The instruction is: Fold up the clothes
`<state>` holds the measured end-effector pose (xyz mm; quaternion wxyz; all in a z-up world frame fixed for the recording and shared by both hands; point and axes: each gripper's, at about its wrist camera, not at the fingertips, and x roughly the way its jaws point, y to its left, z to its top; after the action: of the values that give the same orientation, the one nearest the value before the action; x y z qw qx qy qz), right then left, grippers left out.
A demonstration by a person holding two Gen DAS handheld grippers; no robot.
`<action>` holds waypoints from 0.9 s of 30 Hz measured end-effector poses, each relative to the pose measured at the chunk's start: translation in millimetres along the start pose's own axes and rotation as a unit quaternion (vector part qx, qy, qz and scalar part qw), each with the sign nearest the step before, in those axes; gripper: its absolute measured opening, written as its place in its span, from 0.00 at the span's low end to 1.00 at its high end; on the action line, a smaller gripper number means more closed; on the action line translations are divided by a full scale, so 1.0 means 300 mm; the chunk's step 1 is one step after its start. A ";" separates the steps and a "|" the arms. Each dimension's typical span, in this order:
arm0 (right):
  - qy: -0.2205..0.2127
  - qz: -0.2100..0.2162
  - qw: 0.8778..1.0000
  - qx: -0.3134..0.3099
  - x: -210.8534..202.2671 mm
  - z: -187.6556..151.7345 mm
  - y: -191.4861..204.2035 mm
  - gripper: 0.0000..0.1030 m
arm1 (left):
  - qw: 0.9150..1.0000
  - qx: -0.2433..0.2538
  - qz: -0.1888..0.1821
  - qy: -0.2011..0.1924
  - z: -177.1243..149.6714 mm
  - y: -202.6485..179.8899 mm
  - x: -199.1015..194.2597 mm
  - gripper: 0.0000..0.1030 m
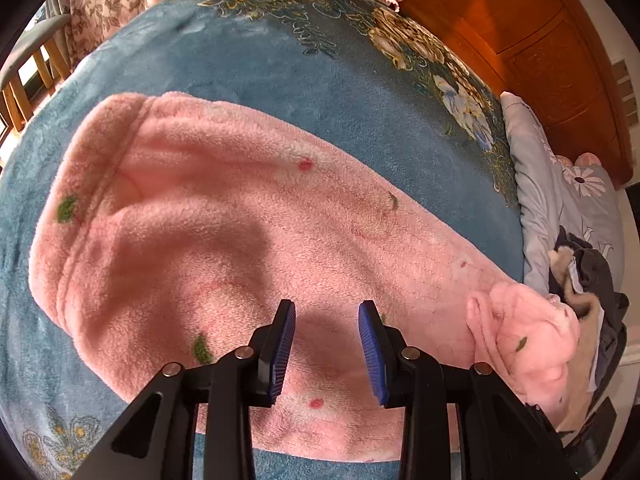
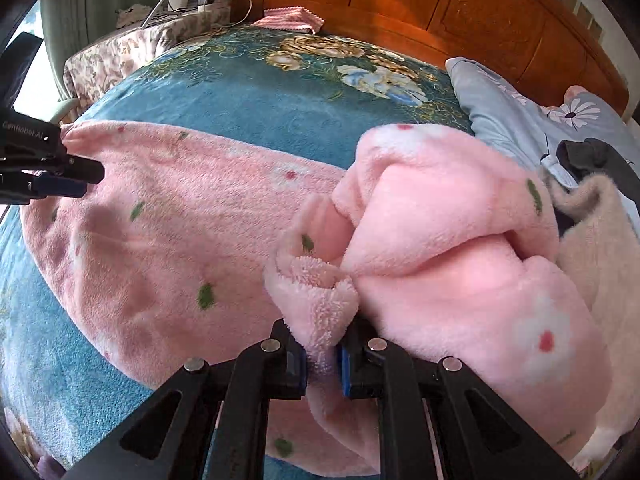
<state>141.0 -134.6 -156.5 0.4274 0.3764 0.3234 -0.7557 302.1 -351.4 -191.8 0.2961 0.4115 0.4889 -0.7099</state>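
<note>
Blue bed blanket [image 1: 280,80] carries your pink garment [image 1: 240,220]; left hand-held gripper [image 1: 327,354] gapes above it, while only the right view shows your right hand-held gripper [image 2: 323,364] pinching a fold

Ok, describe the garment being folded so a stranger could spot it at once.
On the blue floral blanket covering the bed, it is the pink fleece garment spread across the middle, one end pinched by the right gripper. Unlike the cream fleece beside it, it is dotted with red and green marks.
</note>
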 end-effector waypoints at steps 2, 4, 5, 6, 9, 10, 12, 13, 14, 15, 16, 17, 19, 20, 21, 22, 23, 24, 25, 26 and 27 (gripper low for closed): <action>-0.003 0.016 1.000 0.009 -0.005 -0.009 0.007 0.17 | 1.000 -0.002 -0.014 0.011 -0.002 -0.015 0.022 0.35; 0.001 0.052 0.998 0.030 0.002 -0.016 -0.006 0.24 | 0.999 0.008 -0.031 0.020 -0.009 -0.047 0.037 0.35; 0.002 0.070 0.996 0.046 -0.010 -0.023 -0.023 0.29 | 0.999 0.017 -0.043 0.025 -0.015 -0.070 0.044 0.35; 0.003 0.088 0.994 0.062 -0.023 -0.031 -0.041 0.37 | 0.998 0.027 -0.055 0.030 -0.021 -0.094 0.051 0.35; -0.001 0.134 0.983 0.124 -0.082 -0.063 -0.127 0.43 | 0.997 0.036 -0.057 0.021 -0.019 -0.111 0.039 0.36; -0.003 0.141 0.979 0.146 -0.100 -0.075 -0.161 0.45 | 0.998 0.037 -0.054 0.015 -0.016 -0.110 0.031 0.36; -0.002 0.149 0.970 0.190 -0.122 -0.099 -0.232 0.47 | 0.998 0.039 -0.047 0.003 -0.010 -0.109 0.015 0.36; 0.000 0.157 0.966 0.208 -0.121 -0.113 -0.259 0.48 | 0.998 0.040 -0.044 -0.003 -0.007 -0.109 0.008 0.36; 0.003 0.165 0.960 0.225 -0.119 -0.128 -0.285 0.49 | 0.998 0.041 -0.041 -0.010 -0.004 -0.108 0.000 0.36; 0.006 0.173 0.955 0.242 -0.118 -0.142 -0.311 0.49 | 0.998 0.042 -0.037 -0.016 -0.001 -0.108 -0.008 0.35; 0.008 0.180 0.950 0.255 -0.108 -0.154 -0.324 0.49 | 0.998 0.042 -0.034 -0.022 0.002 -0.107 -0.016 0.36; 0.009 0.187 0.945 0.266 -0.098 -0.166 -0.336 0.49 | 0.998 0.043 -0.031 -0.028 0.005 -0.106 -0.024 0.36; 0.014 0.219 0.932 0.290 -0.077 -0.188 -0.343 0.50 | 0.998 0.043 -0.025 -0.039 0.008 -0.100 -0.039 0.36; 0.016 0.236 0.924 0.299 -0.066 -0.197 -0.341 0.51 | 0.999 0.031 -0.026 -0.036 -0.002 -0.070 -0.042 0.36; 0.020 0.245 0.922 0.300 -0.057 -0.203 -0.328 0.52 | 0.999 0.020 -0.026 -0.032 -0.012 -0.040 -0.045 0.36; 0.024 0.252 0.922 0.292 -0.049 -0.204 -0.308 0.53 | 0.999 0.008 -0.027 -0.029 -0.022 -0.010 -0.048 0.36; 0.028 0.260 0.923 0.283 -0.042 -0.205 -0.288 0.53 | 0.999 -0.003 -0.027 -0.026 -0.032 0.020 -0.051 0.36; 0.032 0.267 0.923 0.275 -0.035 -0.206 -0.267 0.53 | 0.999 -0.014 -0.028 -0.023 -0.043 0.050 -0.054 0.36; 0.033 0.272 0.925 0.265 -0.031 -0.203 -0.246 0.53 | 0.999 -0.026 -0.028 -0.020 -0.053 0.080 -0.057 0.36; 0.033 0.276 0.926 0.255 -0.031 -0.199 -0.230 0.53 | 0.999 -0.037 -0.029 -0.017 -0.063 0.110 -0.061 0.36; 0.032 0.279 0.927 0.247 -0.032 -0.196 -0.218 0.53 | 0.998 -0.049 -0.030 -0.013 -0.073 0.140 -0.064 0.36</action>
<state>103.3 -55.3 -167.3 0.5039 0.5689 0.0214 -0.6496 352.4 -345.1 -198.0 0.3012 0.3723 0.5309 -0.6992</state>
